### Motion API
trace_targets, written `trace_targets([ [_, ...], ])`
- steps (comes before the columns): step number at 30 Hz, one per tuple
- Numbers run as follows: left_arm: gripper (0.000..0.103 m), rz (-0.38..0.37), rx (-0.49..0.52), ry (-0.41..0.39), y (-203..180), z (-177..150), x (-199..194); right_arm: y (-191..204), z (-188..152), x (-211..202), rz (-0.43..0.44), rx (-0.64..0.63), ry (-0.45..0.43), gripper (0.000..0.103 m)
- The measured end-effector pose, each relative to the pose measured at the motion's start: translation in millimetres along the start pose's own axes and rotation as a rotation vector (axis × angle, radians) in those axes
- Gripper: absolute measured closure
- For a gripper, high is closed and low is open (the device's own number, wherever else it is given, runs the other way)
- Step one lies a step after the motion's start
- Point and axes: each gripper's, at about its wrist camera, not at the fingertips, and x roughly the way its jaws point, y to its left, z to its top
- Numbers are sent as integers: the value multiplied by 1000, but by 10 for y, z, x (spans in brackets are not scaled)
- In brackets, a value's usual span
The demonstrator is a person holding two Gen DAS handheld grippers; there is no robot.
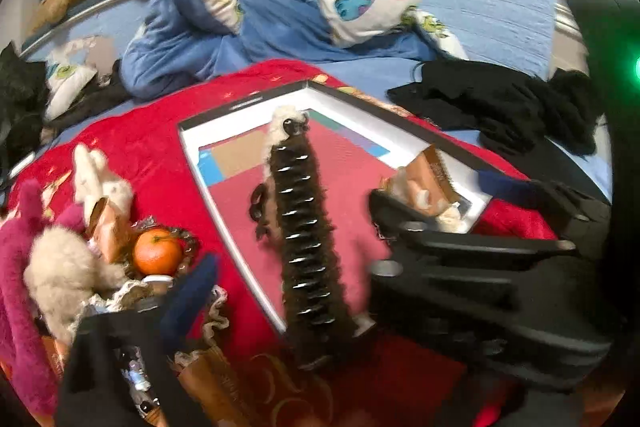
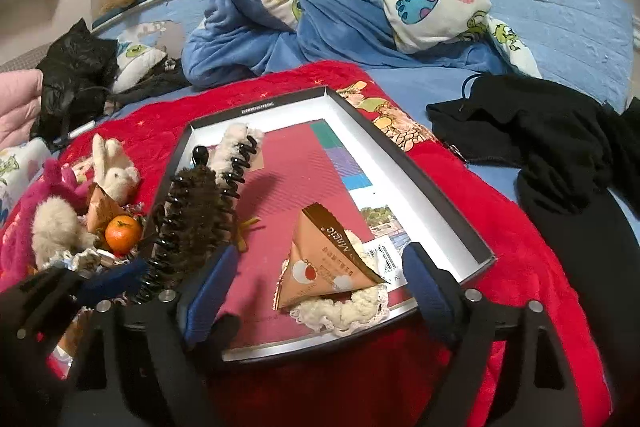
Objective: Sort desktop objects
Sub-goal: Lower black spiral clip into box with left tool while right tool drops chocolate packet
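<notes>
On a red-blanketed bed [image 2: 520, 267], a shallow box [image 2: 440, 187] collects sorted items. The left gripper [image 2: 116, 283], fingers clamped on a brown fuzzy hair clip [image 2: 192, 223], carries it over the box; the right gripper [image 2: 316, 287] hangs spread wide around a triangular packet [image 2: 320, 267].

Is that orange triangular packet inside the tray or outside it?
Inside: the triangular packet lies within the tray, resting on a cream scrunchie.

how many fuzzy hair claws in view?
2. The brown claw is held by the left gripper over the tray's left edge; the cream claw lies inside, far-left corner. Others may be hidden.
</notes>
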Motion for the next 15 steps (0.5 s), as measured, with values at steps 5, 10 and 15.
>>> trace_targets([
  [5,0,-13,-23,2,87,-5,-7,-39,7,-93,-43,8,-20,1],
  [10,0,-14,-19,-5,77,2,-22,-16,2,-127,-37,9,-25,1],
  [15,0,-5,-18,-12,74,12,-26,-21,-3,-143,-38,13,-20,1],
])
